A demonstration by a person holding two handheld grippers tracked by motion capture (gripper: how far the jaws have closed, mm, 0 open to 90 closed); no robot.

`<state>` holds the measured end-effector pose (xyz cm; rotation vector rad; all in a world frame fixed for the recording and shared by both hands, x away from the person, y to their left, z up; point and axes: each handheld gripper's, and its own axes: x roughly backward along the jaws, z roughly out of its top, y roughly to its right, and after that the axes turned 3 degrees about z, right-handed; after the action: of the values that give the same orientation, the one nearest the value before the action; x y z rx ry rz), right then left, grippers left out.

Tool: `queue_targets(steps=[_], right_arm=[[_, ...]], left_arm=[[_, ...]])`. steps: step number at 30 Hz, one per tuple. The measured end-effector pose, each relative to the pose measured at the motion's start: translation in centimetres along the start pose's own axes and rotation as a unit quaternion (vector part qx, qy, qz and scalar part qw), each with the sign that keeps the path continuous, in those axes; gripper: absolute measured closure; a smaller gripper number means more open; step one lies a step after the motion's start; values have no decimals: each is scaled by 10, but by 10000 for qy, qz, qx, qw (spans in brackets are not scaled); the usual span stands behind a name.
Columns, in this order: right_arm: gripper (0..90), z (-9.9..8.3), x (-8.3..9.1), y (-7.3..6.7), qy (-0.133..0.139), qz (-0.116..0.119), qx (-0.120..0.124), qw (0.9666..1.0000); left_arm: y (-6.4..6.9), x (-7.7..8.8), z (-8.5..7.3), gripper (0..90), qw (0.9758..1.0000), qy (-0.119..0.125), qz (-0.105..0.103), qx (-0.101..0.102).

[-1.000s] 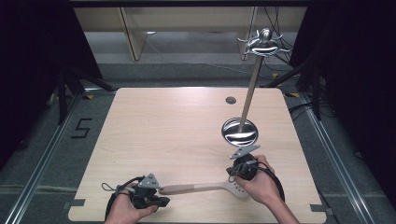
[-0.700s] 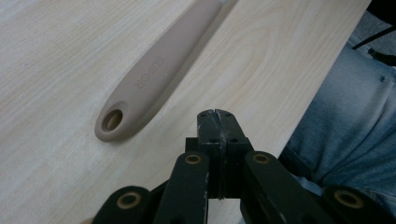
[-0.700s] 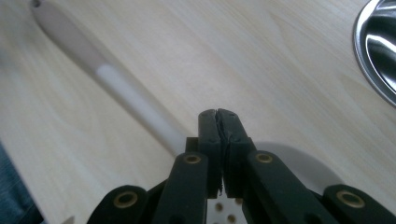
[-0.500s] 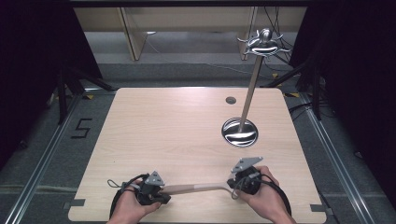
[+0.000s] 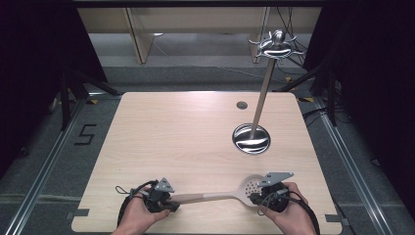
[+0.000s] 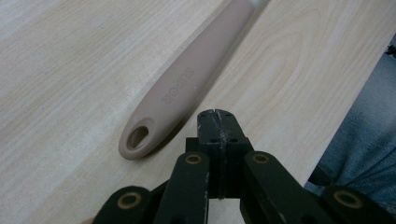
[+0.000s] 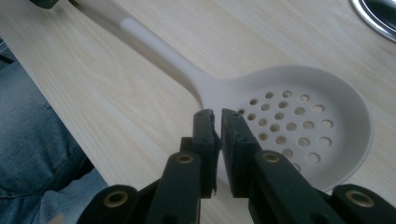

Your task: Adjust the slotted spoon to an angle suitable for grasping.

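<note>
On table (image 5: 195, 137): beige slotted spoon (image 5: 222, 196), perforated bowl, tan handle.

Half-seen things — at the near table edge

The slotted spoon (image 5: 221, 196) lies between hands — its bowl partly hidden behind the right gripper (image 5: 258, 197).

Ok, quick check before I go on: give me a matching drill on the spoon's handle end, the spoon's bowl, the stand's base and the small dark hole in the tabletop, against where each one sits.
Things:
1. Handle end of the slotted spoon
2. Perforated bowl of the spoon
3. Round shiny base of the metal stand
4. Small dark hole in the table

Places:
A. Far side of the tabletop, beyond the stand's base
B. Just ahead of the right gripper
C. Right half of the table, past the spoon's bowl
D. Beside the tip of the left gripper

Pairs: 1-D, 2-B, 3-C, 4-A
</note>
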<state>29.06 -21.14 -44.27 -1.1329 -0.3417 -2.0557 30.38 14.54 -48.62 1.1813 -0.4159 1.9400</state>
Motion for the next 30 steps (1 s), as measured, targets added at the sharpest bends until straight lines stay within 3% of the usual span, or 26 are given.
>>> queue_targets(steps=[2,5,9,10,11,13,15,18,20,21,23,25,30], right_arm=[[843,-1,-1,-2,47,22,-145,9999],[836,-1,-1,-1,-35,28,-65,10000],[832,-2,-2,0,80,-28,-49,10000],[831,-1,1,0,-9,1,-107,9999],[831,-1,1,0,-9,1,-107,9999],[830,-2,0,1,88,1,-157,9998],[828,-2,1,3,37,-19,-125,9999],[826,-2,3,2,17,8,-211,9998],[826,-3,3,3,23,-13,-126,9999],[826,-3,2,3,132,-23,-199,9997],[826,-3,4,4,43,-72,-129,9999],[825,-3,4,4,132,-42,-296,9995],[824,-4,7,5,66,-23,-259,9996]], left_arm=[[-1,0,1,893,10000,-16,14,-59],[1,-5,3,893,9998,73,78,171],[-2,-5,6,893,10000,-56,58,-14],[-3,-6,7,893,10000,-67,54,-42],[-2,-7,7,893,9999,-2,69,92],[-4,-8,8,893,10000,-67,64,36],[-3,-9,8,893,9998,-1,77,164],[-3,-8,9,892,9998,36,94,141],[-5,-5,10,892,10000,-44,57,-23],[-4,-5,10,893,10000,-12,64,16],[-5,-5,10,892,10000,-25,72,6],[-5,-6,10,893,10000,-51,66,30],[-7,-7,12,893,9999,-109,84,62]])
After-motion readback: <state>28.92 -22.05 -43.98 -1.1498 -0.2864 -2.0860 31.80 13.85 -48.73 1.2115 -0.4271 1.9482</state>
